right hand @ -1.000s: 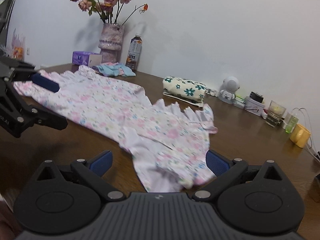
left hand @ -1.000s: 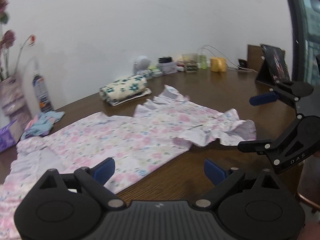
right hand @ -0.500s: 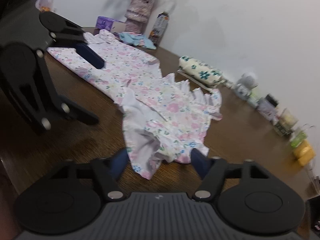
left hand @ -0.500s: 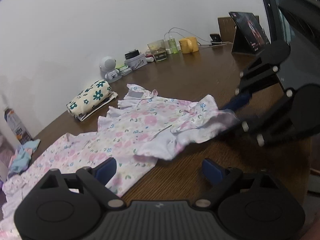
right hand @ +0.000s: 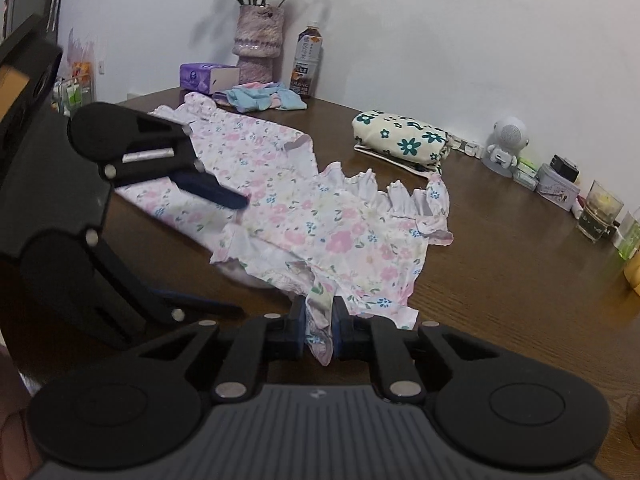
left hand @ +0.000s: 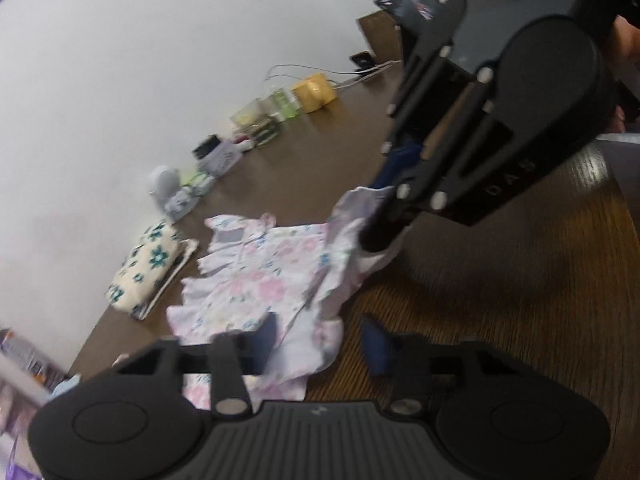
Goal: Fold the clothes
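the floral dress [right hand: 280, 200] lies spread across the brown table [right hand: 520, 272], its ruffled hem near the front edge, bare wood to the right. right gripper [right hand: 318, 322] jaws are closing, pads pinching a hem fold. left gripper [left hand: 320, 338] jaws are closing too, fabric between them, right pad still clear. only the right view shows the vase [right hand: 258, 46] and bottle [right hand: 306, 62]; the left view shows a yellow mug [left hand: 314, 92].
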The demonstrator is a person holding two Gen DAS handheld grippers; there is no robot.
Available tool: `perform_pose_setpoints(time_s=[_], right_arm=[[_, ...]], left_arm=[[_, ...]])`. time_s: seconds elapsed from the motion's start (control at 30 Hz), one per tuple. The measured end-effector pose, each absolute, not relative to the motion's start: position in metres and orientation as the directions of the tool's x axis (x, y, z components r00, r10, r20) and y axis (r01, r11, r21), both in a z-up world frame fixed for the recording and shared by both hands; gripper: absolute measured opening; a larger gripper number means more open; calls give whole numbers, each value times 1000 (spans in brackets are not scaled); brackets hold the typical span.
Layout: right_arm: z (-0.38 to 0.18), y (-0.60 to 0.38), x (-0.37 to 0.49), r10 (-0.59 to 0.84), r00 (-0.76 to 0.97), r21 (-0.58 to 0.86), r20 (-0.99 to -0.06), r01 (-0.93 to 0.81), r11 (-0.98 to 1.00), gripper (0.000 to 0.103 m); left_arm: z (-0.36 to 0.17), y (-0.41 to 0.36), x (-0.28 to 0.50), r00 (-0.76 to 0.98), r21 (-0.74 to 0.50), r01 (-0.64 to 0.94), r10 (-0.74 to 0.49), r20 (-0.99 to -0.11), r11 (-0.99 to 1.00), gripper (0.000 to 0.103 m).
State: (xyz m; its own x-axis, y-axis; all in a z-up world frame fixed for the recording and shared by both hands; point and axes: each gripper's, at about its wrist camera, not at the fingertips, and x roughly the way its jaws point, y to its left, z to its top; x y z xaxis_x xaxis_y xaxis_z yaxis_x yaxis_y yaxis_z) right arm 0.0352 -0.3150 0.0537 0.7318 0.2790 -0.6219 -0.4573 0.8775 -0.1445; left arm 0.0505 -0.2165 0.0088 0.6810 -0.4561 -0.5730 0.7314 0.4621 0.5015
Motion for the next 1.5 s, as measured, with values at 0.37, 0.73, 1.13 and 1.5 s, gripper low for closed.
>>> perform_pose_setpoints(time_s=[0.37,0.73,1.13,1.5], right_arm=[[62,-329,31,305,753,-155,-583,-471,868,48],[53,-315,38,305,759,-274,-575,-530,802,57],[56,-352,122,368,678,26,-636,-457,889,21],[32,-361,137,319,662,62,-678,-381,922,32]], left_arm=[[38,-207,107,589,207,759,-516,-622,617,8],[39,-201,140,582,107,718,-509,-634,688,11],[54,-166,121,706,124,610,-466,-533,783,44],[53,-157,106,695,92,618,-487,-529,781,27]])
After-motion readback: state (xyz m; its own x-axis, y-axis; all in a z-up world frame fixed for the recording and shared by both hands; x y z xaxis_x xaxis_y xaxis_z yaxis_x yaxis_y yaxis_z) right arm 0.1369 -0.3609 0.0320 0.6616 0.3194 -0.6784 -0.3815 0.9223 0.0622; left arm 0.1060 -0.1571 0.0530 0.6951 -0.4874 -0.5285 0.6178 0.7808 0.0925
